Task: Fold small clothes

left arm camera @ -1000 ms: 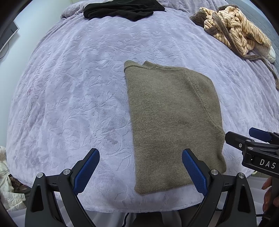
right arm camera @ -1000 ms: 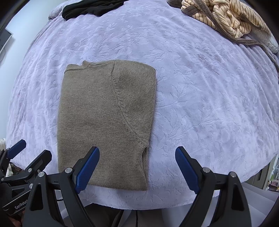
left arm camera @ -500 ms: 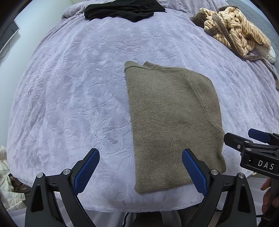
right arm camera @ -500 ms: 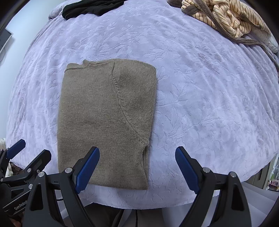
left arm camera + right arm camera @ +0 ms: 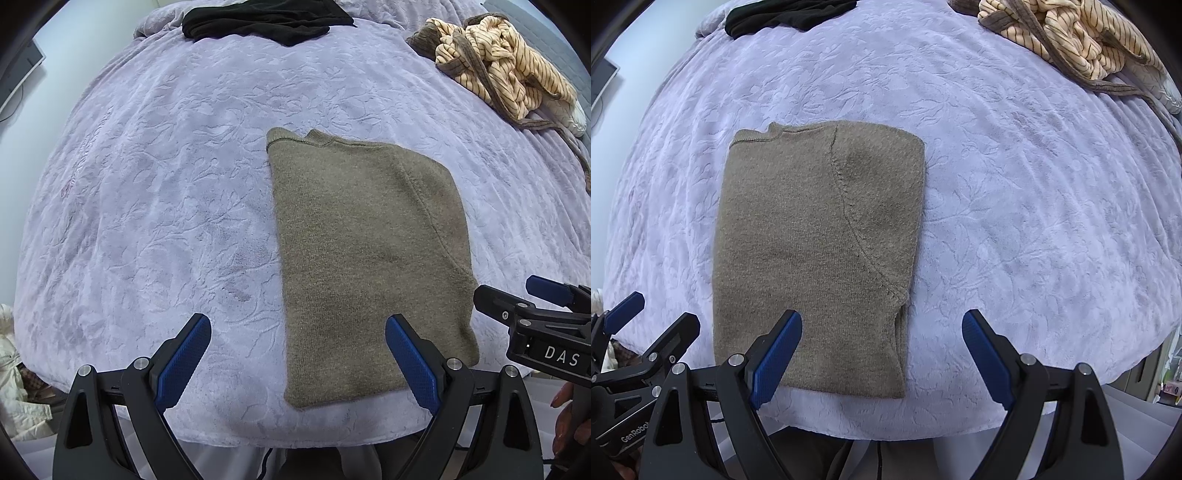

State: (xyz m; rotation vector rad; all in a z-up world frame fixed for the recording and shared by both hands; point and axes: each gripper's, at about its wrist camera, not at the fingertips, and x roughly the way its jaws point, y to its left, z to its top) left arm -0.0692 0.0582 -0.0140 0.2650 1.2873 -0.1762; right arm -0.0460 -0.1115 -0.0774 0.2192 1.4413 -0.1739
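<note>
An olive-brown knit sweater (image 5: 365, 254) lies flat on the lavender bed (image 5: 166, 184) — folded into a neat rectangle, neckline at the far end.

Nothing visible has changed since the earlier pictures.

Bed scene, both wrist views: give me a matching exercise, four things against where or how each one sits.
Things:
1. olive sweater
2. black garment
3. striped garment
4. left claw

States:
A. crumpled heap at the far right of the bed
B. folded flat into a rectangle near the bed's front edge
C. open, holding nothing
D. lying at the far edge of the purple bedspread

Pairs: 1-B, 2-D, 3-A, 4-C
</note>
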